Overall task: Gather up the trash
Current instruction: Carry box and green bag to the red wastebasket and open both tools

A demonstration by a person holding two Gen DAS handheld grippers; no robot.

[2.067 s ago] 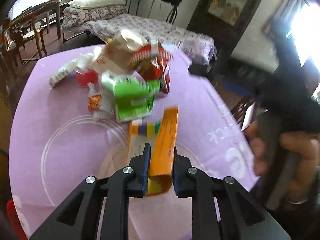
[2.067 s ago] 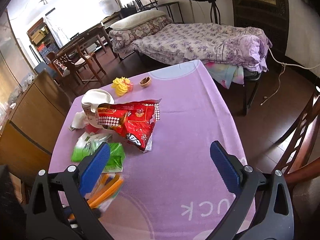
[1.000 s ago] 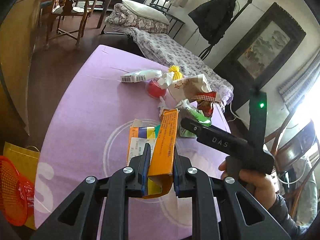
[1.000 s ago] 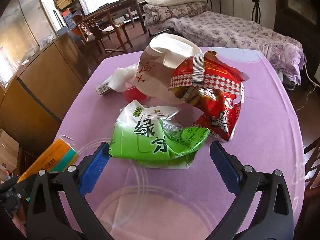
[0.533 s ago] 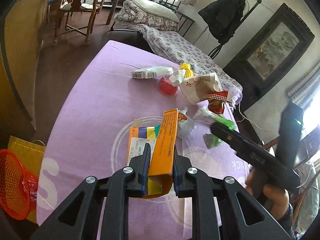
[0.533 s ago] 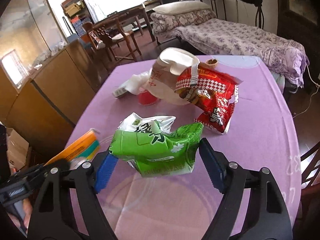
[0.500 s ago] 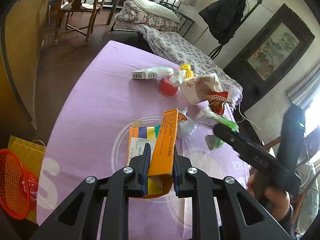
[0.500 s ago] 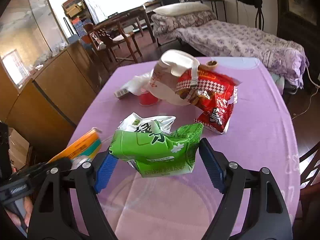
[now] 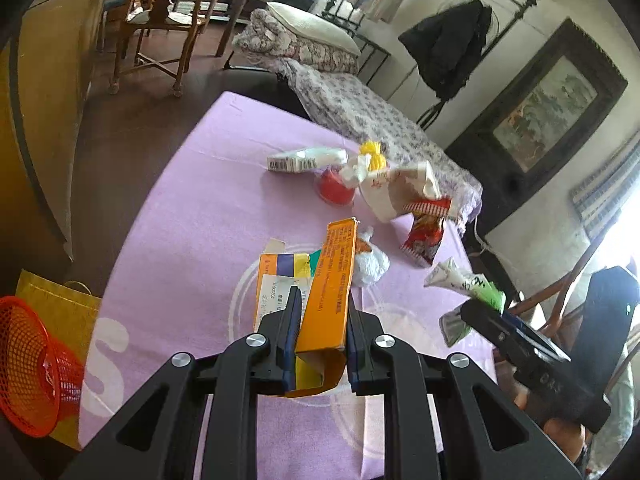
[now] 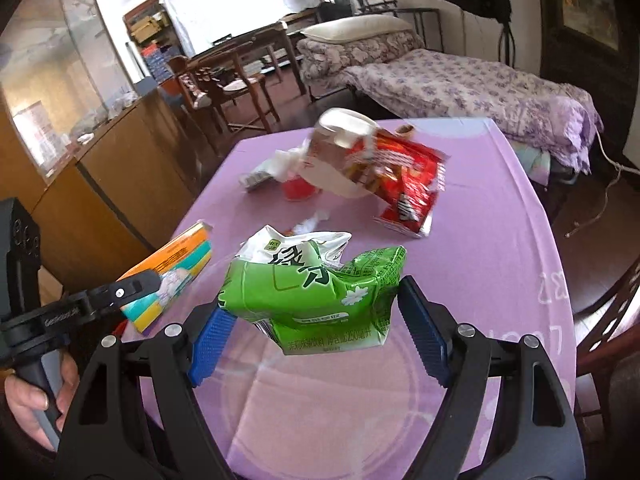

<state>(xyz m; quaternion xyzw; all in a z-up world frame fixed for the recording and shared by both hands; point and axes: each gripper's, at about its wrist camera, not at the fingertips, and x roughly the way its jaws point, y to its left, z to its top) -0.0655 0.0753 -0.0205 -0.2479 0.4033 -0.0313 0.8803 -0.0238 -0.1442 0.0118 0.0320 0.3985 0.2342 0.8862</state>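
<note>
Green crumpled drink carton [image 10: 316, 292] clamped in right gripper [image 10: 312, 332] above purple tablecloth [image 10: 492, 240] | flattened orange cardboard box [image 9: 326, 288] pinched by left gripper [image 9: 319, 344]

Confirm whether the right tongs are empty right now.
No. The right tongs grip a crumpled green carton between their blue pads, lifted off the purple table.

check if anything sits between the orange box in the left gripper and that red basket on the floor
Nothing visible does. The orange box is clamped in the left gripper; only bare tablecloth and table edge lie toward the red basket.
</note>
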